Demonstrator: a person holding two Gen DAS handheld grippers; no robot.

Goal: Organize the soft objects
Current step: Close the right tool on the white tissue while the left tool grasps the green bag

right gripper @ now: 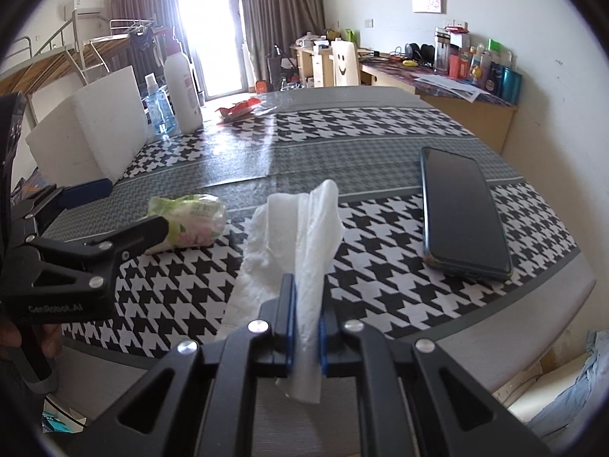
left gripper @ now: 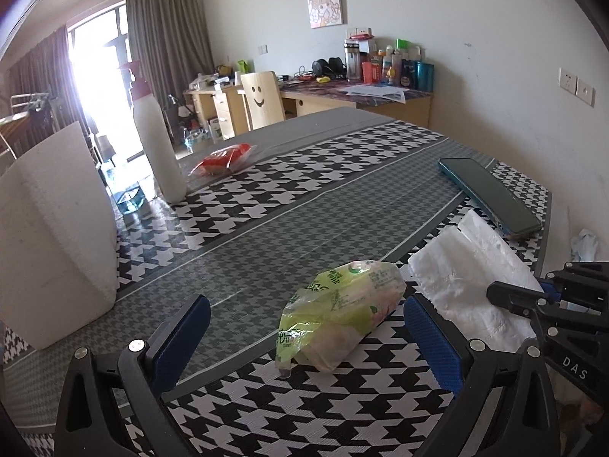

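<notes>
Tissue (right gripper: 300,236) is pinched between the closed fingers of the right gripper (right gripper: 306,304), its far end resting on the checked tablecloth (right gripper: 380,228). The left gripper (left gripper: 306,327) stands wide open around a green tissue packet (left gripper: 338,312). A phone (right gripper: 462,213) lies to the right.

Houndstooth table (right gripper: 380,198) (phone (right gripper: 462,213), tissue pack (right gripper: 198,221))

White walls (left gripper: 475,7) enclose the room. Glaring daylight pours through a tall window (right gripper: 205,19) flanked by grey-brown curtains (left gripper: 167,26). A cluttered wooden desk (left gripper: 380,103) runs along the far wall, a smiley-face chair (left gripper: 262,99) before it, a cartoon picture (left gripper: 324,4) above.
</notes>
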